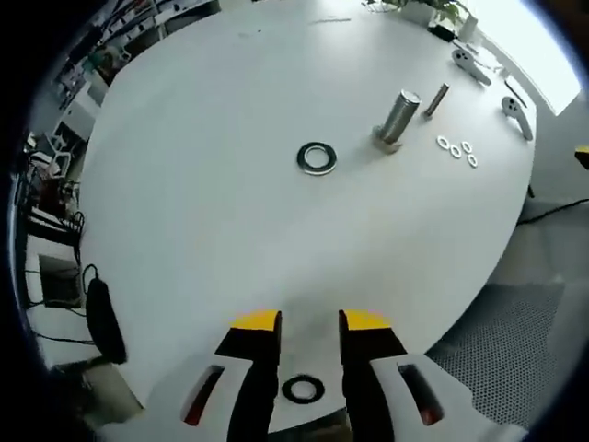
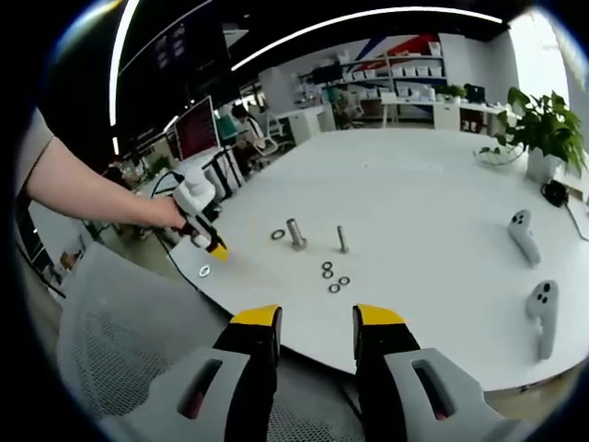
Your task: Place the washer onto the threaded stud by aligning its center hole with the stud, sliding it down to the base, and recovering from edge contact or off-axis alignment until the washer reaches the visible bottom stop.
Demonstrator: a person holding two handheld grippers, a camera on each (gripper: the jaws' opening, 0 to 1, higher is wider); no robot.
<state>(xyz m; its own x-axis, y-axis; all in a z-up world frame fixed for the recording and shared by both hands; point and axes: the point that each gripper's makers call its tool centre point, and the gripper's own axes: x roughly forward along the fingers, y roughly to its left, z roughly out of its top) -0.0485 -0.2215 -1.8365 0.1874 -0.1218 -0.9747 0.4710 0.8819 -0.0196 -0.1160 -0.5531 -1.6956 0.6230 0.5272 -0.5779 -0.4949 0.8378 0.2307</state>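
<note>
A thick upright stud (image 1: 398, 118) stands on the white table (image 1: 202, 203), with a thinner bolt (image 1: 435, 99) just behind it. A dark washer (image 1: 317, 157) lies flat to the stud's left. Another washer (image 1: 303, 389) lies at the near table edge, between my left gripper's (image 1: 309, 322) open yellow-tipped jaws. In the right gripper view the stud (image 2: 295, 233) and thin bolt (image 2: 341, 239) stand mid-table, a washer (image 2: 278, 235) beside them. The other gripper (image 2: 215, 246), held by a hand, hovers over the edge washer (image 2: 204, 271). My right gripper (image 2: 316, 318) is open and holds nothing, off the table's edge.
Several small washers (image 1: 456, 150) lie right of the stud, seen as small rings (image 2: 334, 276) in the right gripper view. Two white controllers (image 2: 534, 276) rest at the right. A mesh chair (image 2: 129, 341) stands below the table edge. A potted plant (image 2: 543, 133) stands far right.
</note>
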